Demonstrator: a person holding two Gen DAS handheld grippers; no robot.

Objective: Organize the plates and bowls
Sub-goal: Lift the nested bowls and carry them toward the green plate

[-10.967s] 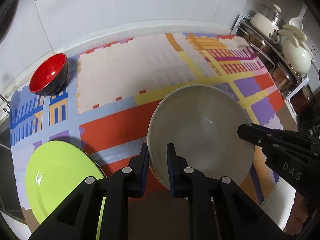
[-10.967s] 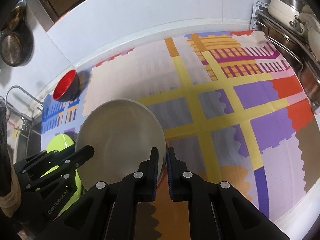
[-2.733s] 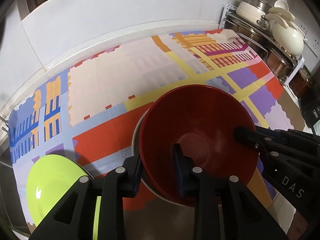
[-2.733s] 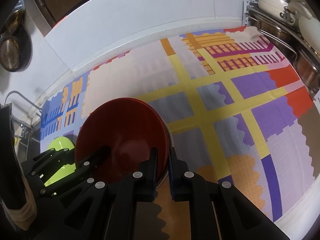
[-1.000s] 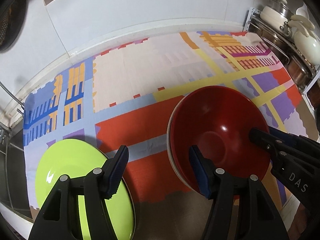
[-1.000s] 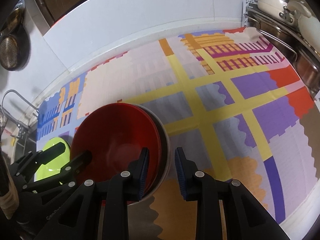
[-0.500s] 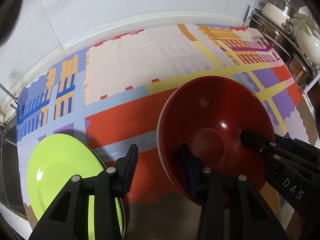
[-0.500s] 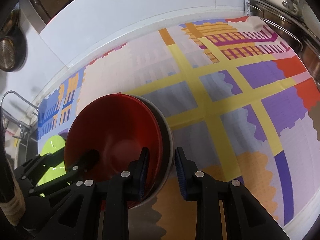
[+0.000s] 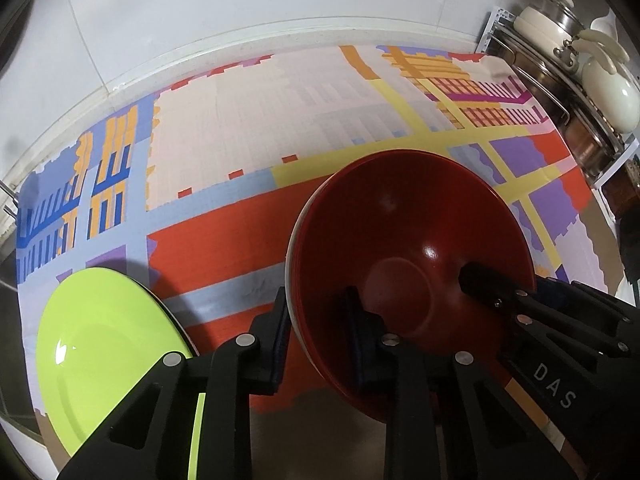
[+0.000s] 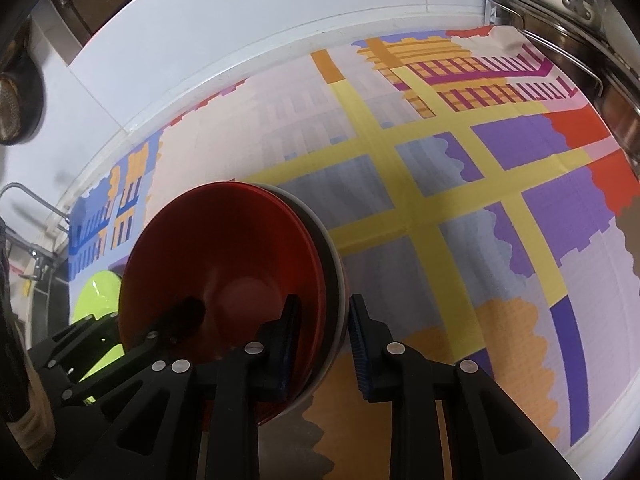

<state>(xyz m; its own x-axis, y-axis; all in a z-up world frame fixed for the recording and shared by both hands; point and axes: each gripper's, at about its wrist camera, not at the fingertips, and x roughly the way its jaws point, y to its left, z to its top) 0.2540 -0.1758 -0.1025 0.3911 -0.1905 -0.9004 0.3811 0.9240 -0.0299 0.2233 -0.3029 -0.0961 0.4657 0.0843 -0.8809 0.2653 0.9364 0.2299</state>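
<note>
A red bowl (image 9: 400, 232) (image 10: 224, 248) sits nested in a white bowl (image 9: 291, 240) (image 10: 334, 248) on the patterned mat. My left gripper (image 9: 316, 316) straddles the stack's near-left rim, jaws closing, one pad outside the white wall and one inside the red bowl. On the opposite rim, my right gripper (image 10: 322, 332) has one finger inside the red bowl and one against the white bowl's outside, jaws closing slightly. A lime green plate (image 9: 104, 344) (image 10: 98, 296) lies left of the bowls, partly hidden by the left gripper's body.
A rack of pots and lids (image 9: 580, 80) (image 10: 600, 40) stands at the right edge of the counter. A white tiled wall runs along the back. A metal rail (image 10: 24, 200) and a hanging pan (image 10: 12, 108) are at the far left. The mat (image 9: 280, 120) lies bare behind the bowls.
The left jaws have narrowed from wide apart until they clasp the stacked rim. The right gripper stays on its side of the rim, hardly changed.
</note>
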